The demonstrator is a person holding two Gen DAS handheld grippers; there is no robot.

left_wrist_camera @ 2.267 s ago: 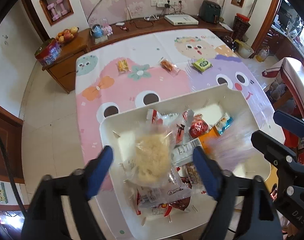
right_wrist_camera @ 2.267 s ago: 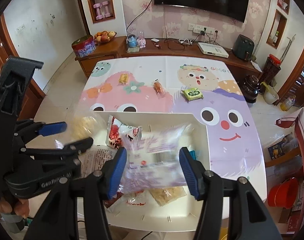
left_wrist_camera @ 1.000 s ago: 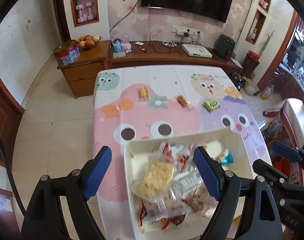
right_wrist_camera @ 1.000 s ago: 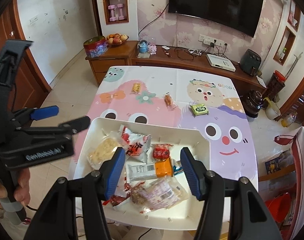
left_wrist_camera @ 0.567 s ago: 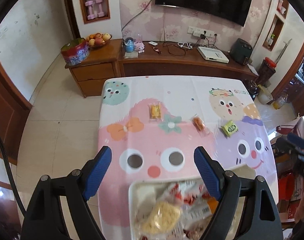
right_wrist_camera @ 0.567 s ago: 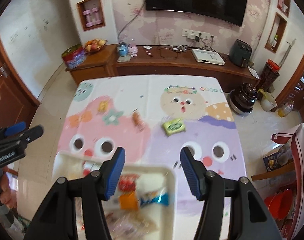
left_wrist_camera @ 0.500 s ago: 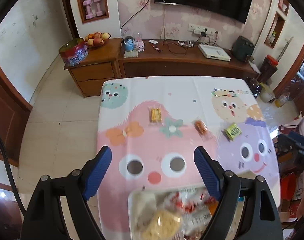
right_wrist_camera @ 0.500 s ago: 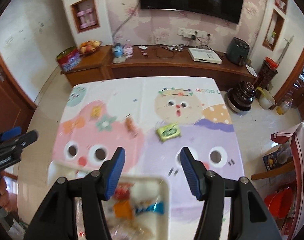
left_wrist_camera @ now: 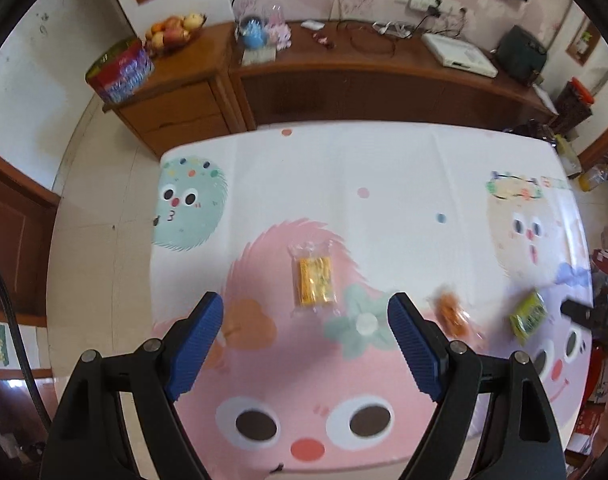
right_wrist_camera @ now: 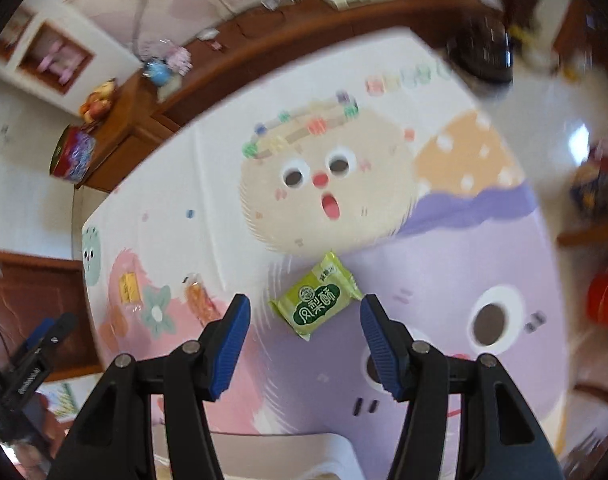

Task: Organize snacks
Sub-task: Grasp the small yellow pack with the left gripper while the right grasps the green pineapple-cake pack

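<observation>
Three snacks on table's middle: yellow packet point(left_wrist_camera: 314, 284) between released left gripper point(left_wrist_camera: 306, 344) fingers, green packet point(right_wrist_camera: 315, 303) between released right gripper point(right_wrist_camera: 302, 346) fingers. Best lowered squarely, then clenched across wrapper's short sides.

Tablecloth point(left_wrist_camera: 384, 168) is printed w/ cartoon monster faces — mint, pink, beige, lilac — on white. Yellow snack point(left_wrist_camera: 314, 287) is sealed in clear wrap; orange snack point(left_wrist_camera: 450, 312) likewise. Green packet point(right_wrist_camera: 316, 298) is marked w/ white characters. Blue ribbed pads point(left_wrist_camera: 194, 340) are seen on black gripper frames. Sideboard point(left_wrist_camera: 344, 76) is dark brown wood.
</observation>
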